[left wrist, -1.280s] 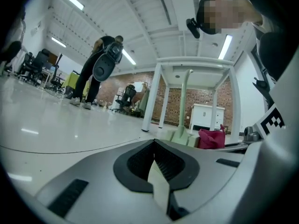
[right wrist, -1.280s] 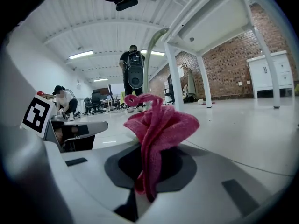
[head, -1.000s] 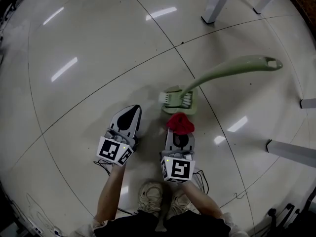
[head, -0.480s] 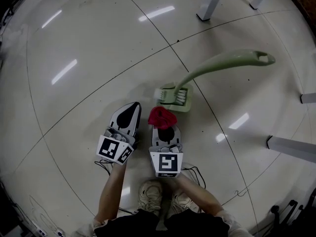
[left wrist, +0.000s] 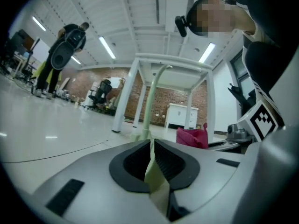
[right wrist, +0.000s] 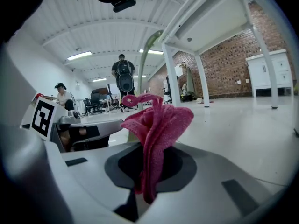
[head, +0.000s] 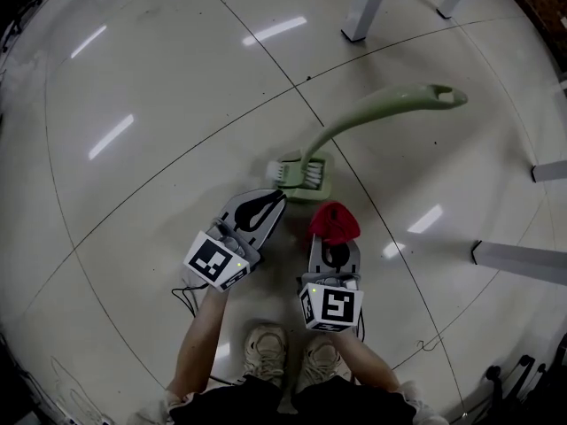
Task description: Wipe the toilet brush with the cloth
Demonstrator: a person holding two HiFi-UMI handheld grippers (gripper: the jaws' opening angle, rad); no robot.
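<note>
The pale green toilet brush (head: 381,109) stands on the floor with its bristled head (head: 299,174) in a green base (head: 314,190); its long handle curves up to the right. My left gripper (head: 276,200) is shut with nothing in it, tips just left of the base. In the left gripper view the jaws (left wrist: 152,146) meet, and the brush handle (left wrist: 149,101) rises straight ahead. My right gripper (head: 334,237) is shut on a red cloth (head: 334,221), just right of the base. The bunched cloth (right wrist: 156,125) stands out of the jaws (right wrist: 149,167).
White table legs (head: 363,7) stand beyond the brush, and more legs (head: 518,264) lie to the right. Cables (head: 523,379) trail at the lower right. The person's shoes (head: 266,352) are below the grippers. A person with a backpack (left wrist: 67,50) stands far off.
My left gripper has swung right and forward, up to the brush base. The right gripper with the cloth went left, then came back to the right of the base.
</note>
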